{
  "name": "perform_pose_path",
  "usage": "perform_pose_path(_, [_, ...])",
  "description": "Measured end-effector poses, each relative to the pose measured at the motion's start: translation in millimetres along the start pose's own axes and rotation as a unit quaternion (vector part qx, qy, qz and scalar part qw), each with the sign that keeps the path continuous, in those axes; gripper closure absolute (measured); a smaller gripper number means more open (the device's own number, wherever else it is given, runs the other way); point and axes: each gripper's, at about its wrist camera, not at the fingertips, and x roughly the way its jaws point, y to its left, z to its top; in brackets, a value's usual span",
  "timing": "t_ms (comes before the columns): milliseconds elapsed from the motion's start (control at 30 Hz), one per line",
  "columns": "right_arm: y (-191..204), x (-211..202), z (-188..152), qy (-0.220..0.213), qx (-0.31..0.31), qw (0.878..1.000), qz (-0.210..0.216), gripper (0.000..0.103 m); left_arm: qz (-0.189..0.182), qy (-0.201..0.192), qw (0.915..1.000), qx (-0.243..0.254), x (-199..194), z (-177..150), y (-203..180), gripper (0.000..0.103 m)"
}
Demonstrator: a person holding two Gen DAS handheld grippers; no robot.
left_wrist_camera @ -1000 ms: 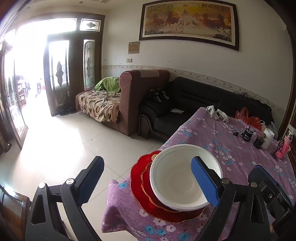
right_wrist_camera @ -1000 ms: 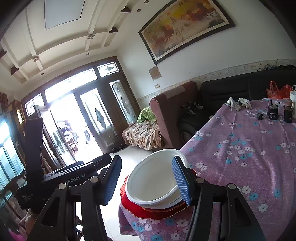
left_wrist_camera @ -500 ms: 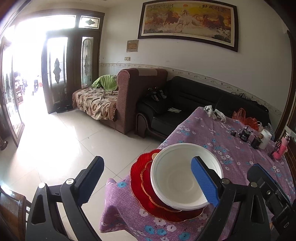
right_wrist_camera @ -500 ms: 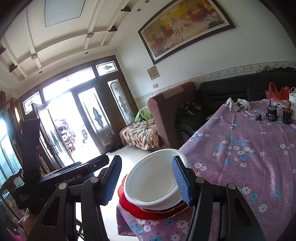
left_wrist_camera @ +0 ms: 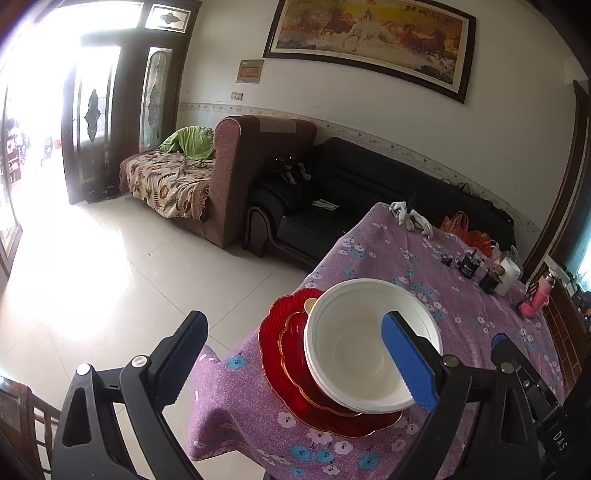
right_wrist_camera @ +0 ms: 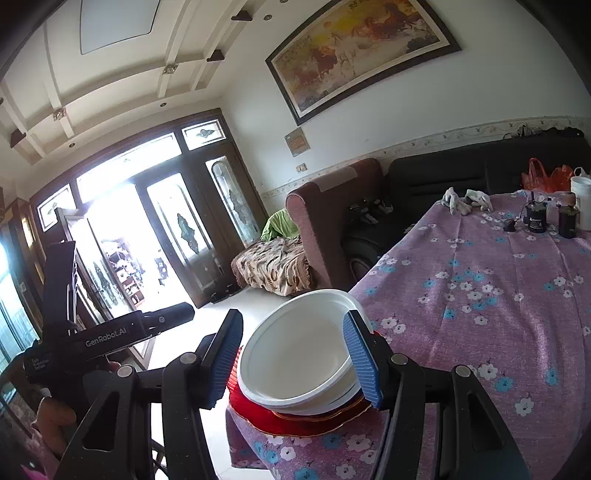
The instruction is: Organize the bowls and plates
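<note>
**Stack of dishes at the table corner, both grippers open**

Left wrist view. White bowl (left_wrist_camera: 369, 343), plain and deep, sits tilted on top of a smaller red plate (left_wrist_camera: 293, 343) with a gold scalloped rim, which lies on a larger red plate (left_wrist_camera: 273, 354). A sliver of a cream dish (left_wrist_camera: 311, 303) shows behind the bowl. The stack rests at the near corner of the table (left_wrist_camera: 424, 258), on a purple floral cloth. Left gripper (left_wrist_camera: 295, 354): jaws wide apart, holding nothing; the right blue pad (left_wrist_camera: 406, 362) overlaps the bowl in view, contact cannot be told. White letters "DAS" on the black body at lower right. Far end of the table: white gloves (left_wrist_camera: 410, 218), dark jars (left_wrist_camera: 476, 269), a white cup (left_wrist_camera: 509, 275), a pink bottle (left_wrist_camera: 537, 297), an orange bag (left_wrist_camera: 465, 230). Beyond: a black sofa (left_wrist_camera: 369, 184), a brown armchair (left_wrist_camera: 255, 162), a framed painting (left_wrist_camera: 369, 33).

Right wrist view. Same white bowl (right_wrist_camera: 303, 354) leaning over the red plates (right_wrist_camera: 295, 421) at the table (right_wrist_camera: 480, 295) corner. Right gripper (right_wrist_camera: 291, 360): jaws parted, empty, bowl framed between the pads. The other tool (right_wrist_camera: 107, 336) at left reads "GenRobot.AI". Bright glass doors (right_wrist_camera: 129, 240) behind.
</note>
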Motion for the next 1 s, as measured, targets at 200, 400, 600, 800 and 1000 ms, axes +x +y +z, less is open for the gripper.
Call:
perform_pose_path(200, [-4.0, -0.7, -1.2, 0.000, 0.003, 1.000, -0.001, 0.042, 0.006, 0.001, 0.9999, 0.015, 3.0, -4.2, -10.7, 0.008])
perform_pose_path(400, [-10.5, 0.9, -0.9, 0.002, 0.015, 1.000, -0.003, 0.042, 0.014, 0.002, 0.9995, 0.028, 8.3, -7.2, -17.9, 0.008])
perform_pose_path(600, [-10.9, 2.3, -1.6, 0.005, 0.014, 1.000, -0.003, 0.042, 0.027, -0.003, 0.9993, 0.025, 8.8, -7.5, -17.0, 0.008])
perform_pose_path(800, [-11.2, 5.2, -3.3, 0.007, 0.016, 1.000, -0.003, 0.042, 0.039, -0.002, 0.9991, 0.016, 11.4, -7.6, -12.8, 0.008])
perform_pose_path(1000, [-10.8, 5.7, -2.7, 0.005, 0.015, 1.000, -0.003, 0.042, 0.041, -0.003, 0.9990, 0.016, 12.2, -8.2, -12.6, 0.008])
